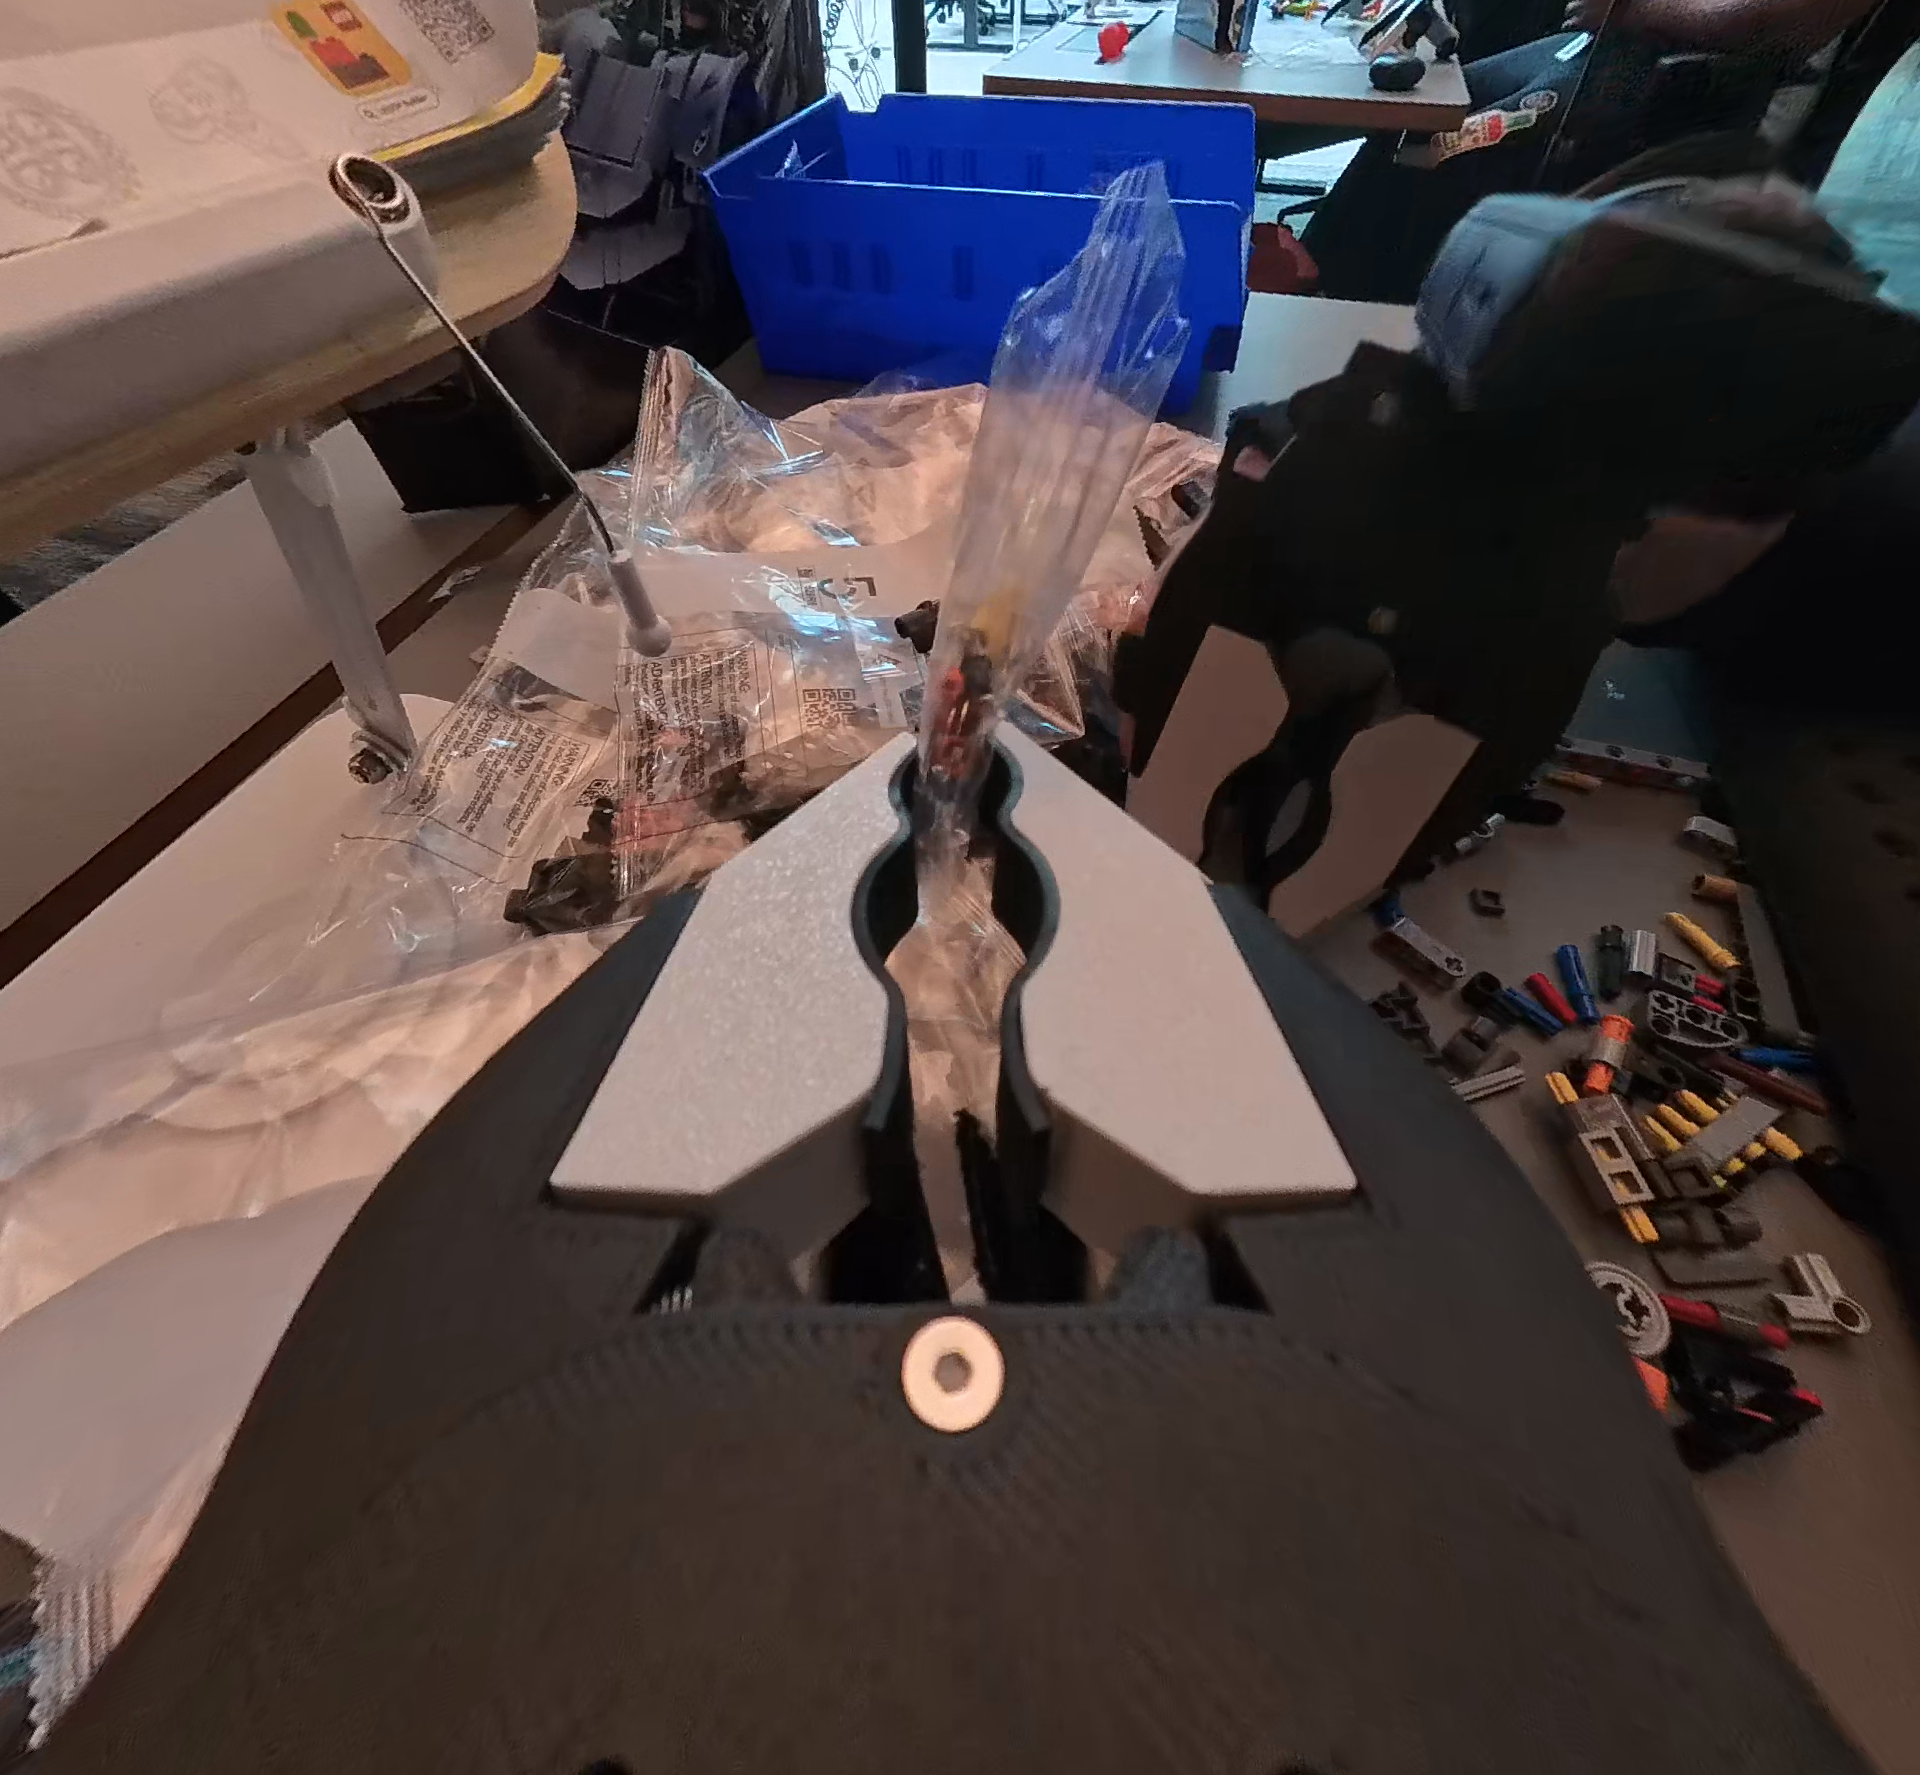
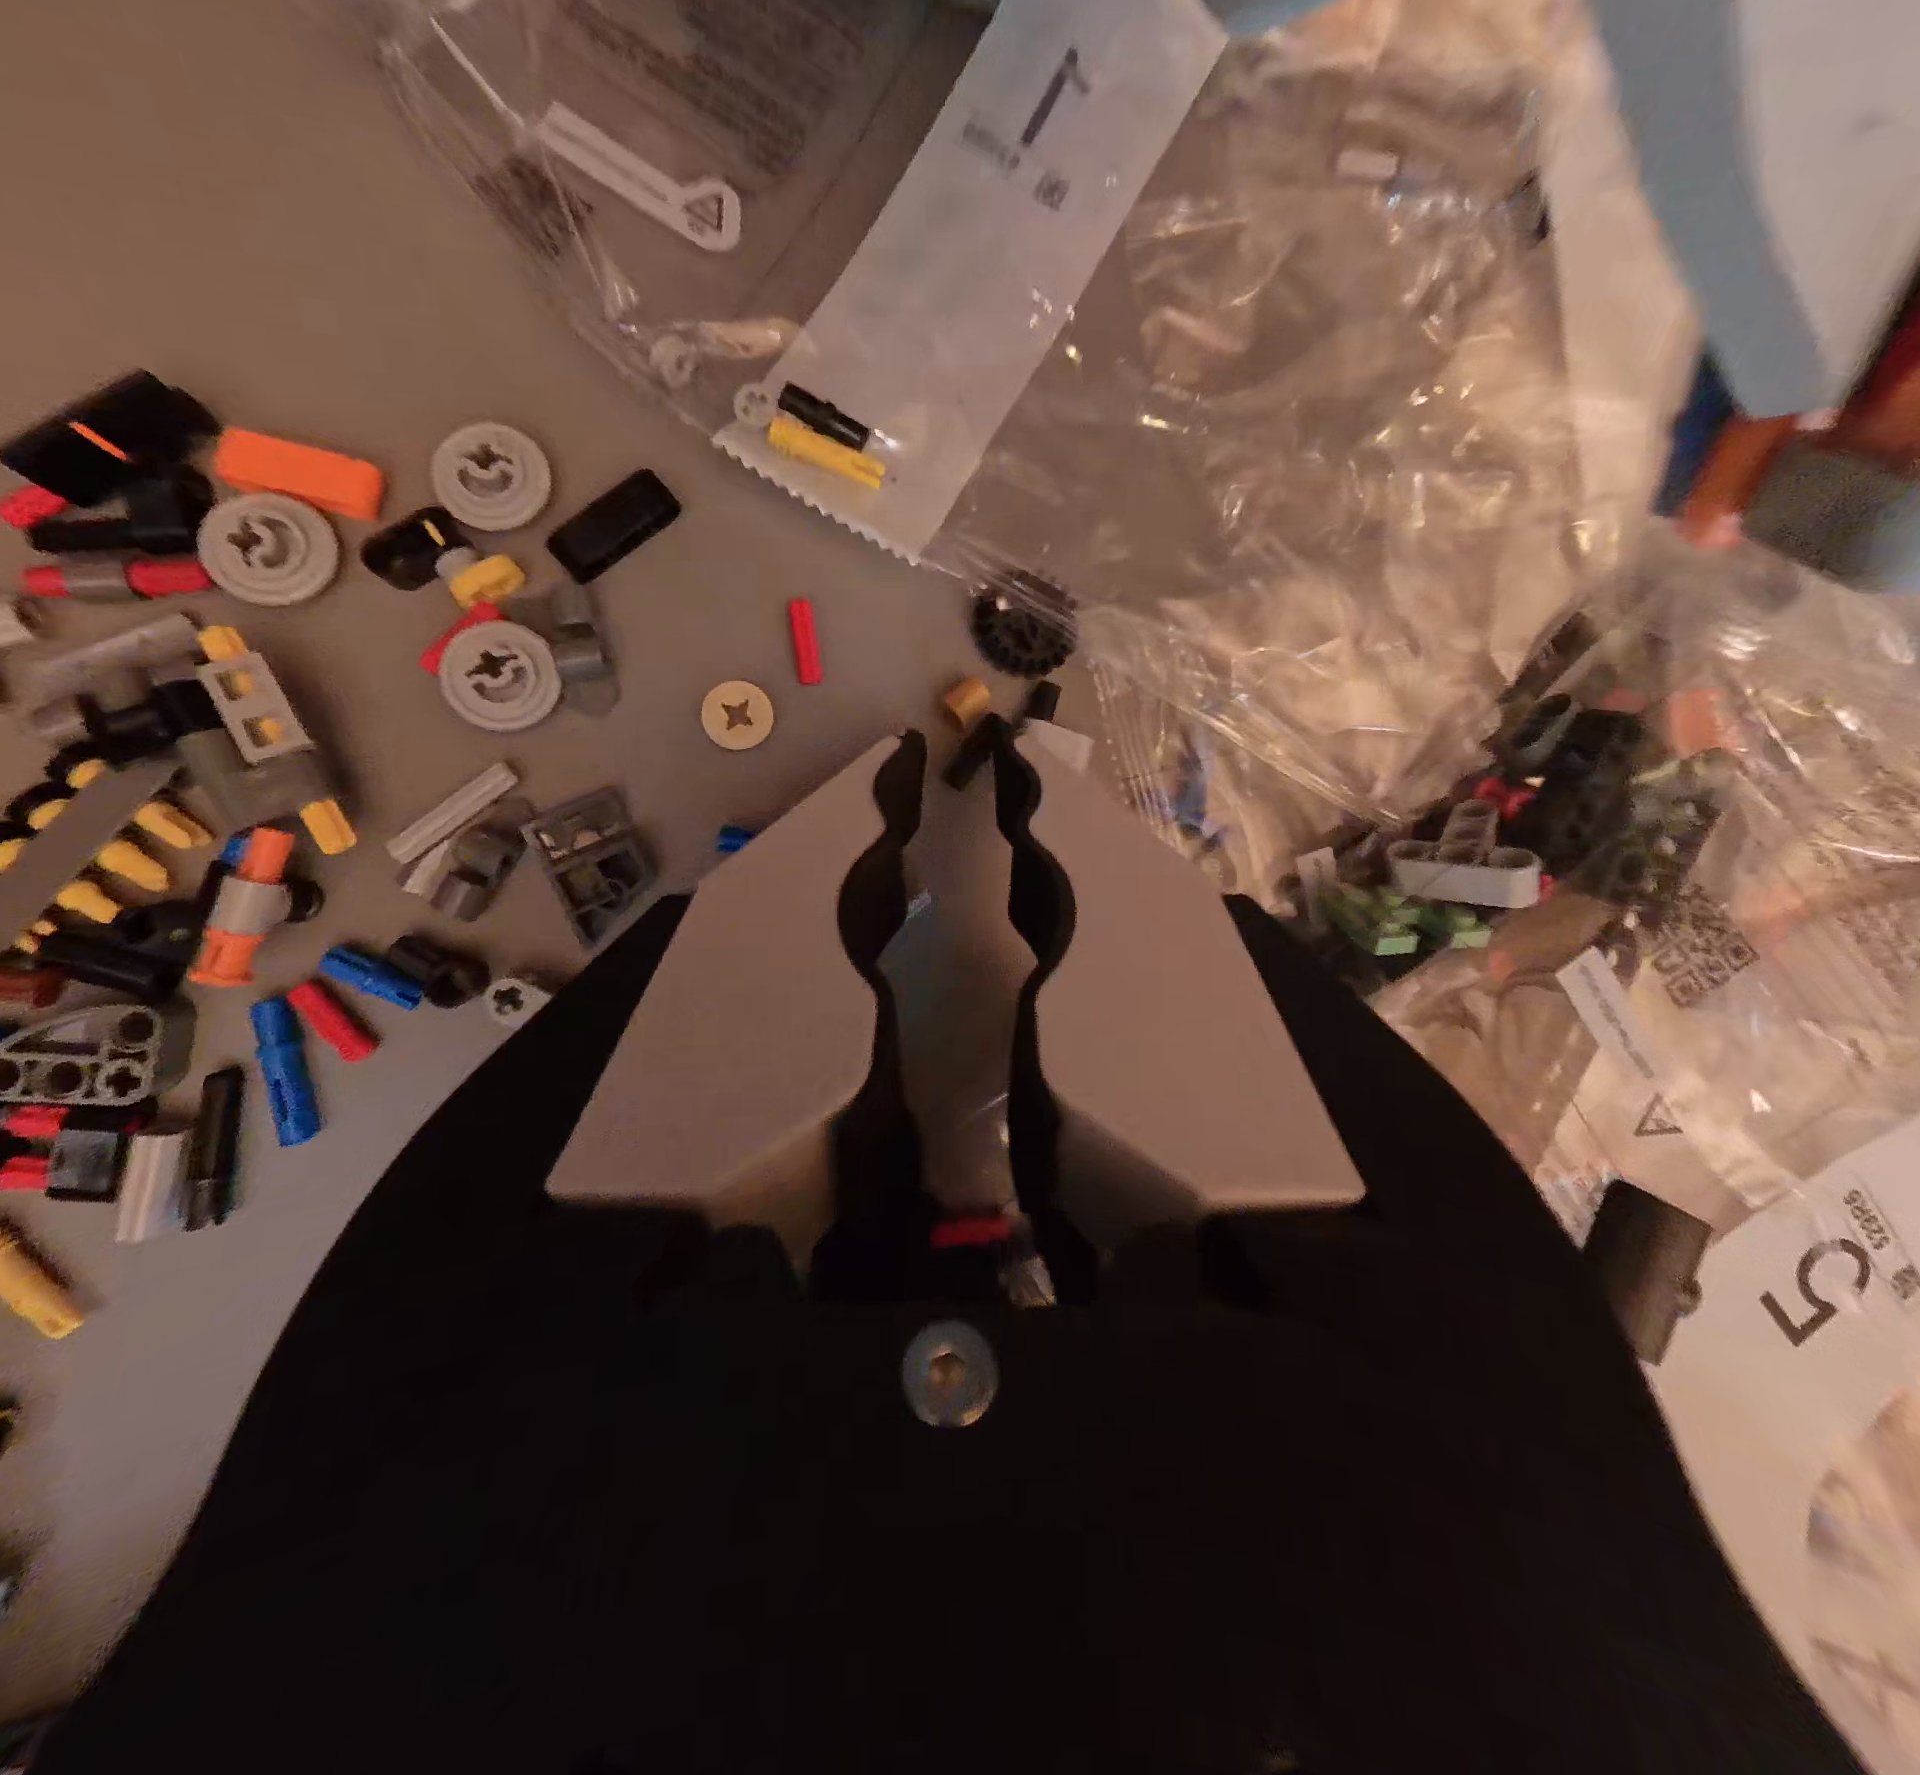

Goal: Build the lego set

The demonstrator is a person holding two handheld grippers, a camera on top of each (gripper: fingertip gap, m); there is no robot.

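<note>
Where bags (image 1: 665, 686) crowd, pieces (image 2: 260, 738) litter tabletop (image 2: 312, 250).

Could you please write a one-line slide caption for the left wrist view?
Left gripper pinches a small clear parts bag upright above more bags.

In the left wrist view a small bag (image 1: 1049, 520) is standing up between the fingers (image 1: 769, 977), with a heap of bags (image 1: 665, 686) lying just beyond and left of them and a bin (image 1: 987, 271) sitting behind that heap. Loose pieces (image 1: 1631, 1050) are lying right of the fingers. In the right wrist view loose parts (image 2: 239, 738) are spreading left of the fingers (image 2: 717, 987), bags (image 2: 1351, 478) are lying ahead and right, and a small peg (image 2: 971, 759) is lying, seemingly, just past the tips.
</note>
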